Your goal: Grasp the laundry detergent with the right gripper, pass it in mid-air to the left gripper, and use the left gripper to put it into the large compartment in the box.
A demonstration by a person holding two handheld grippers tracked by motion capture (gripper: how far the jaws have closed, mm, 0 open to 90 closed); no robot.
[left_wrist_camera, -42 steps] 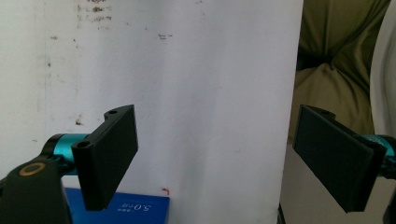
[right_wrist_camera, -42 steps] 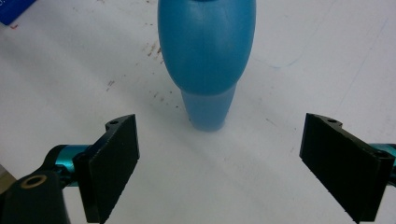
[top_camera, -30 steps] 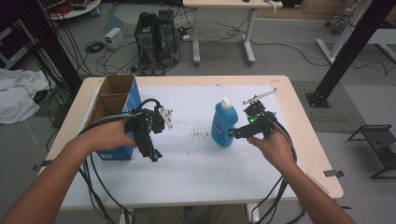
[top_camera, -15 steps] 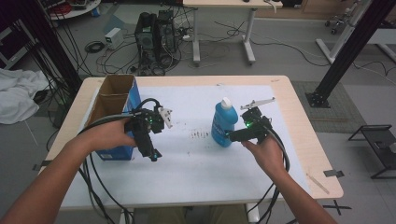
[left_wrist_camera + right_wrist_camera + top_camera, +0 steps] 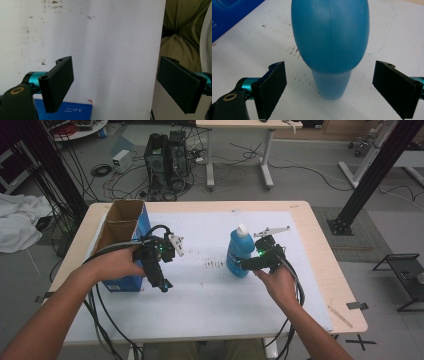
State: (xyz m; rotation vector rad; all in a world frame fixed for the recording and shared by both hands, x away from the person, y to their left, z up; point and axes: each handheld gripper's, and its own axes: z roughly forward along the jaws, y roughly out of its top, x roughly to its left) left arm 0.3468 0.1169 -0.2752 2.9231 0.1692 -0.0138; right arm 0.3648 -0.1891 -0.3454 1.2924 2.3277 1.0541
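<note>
at the table's [image 5: 320, 240] nine o'clock edge stands an open blue cardboard box [image 5: 122, 227], on the white sheet [image 5: 210, 295] that covers most of the top. just beside the box, toward its three o'clock, the left gripper [image 5: 162, 282] hangs over the sheet with its jaws spread wide and nothing between them. past a patch of dark specks [image 5: 215, 264], at about two o'clock from centre, a blue bottle [image 5: 240, 251] with a white cap stands upright. the right gripper [image 5: 242, 265] sits at the bottle's base, jaws parted on either side, not touching it.
</note>
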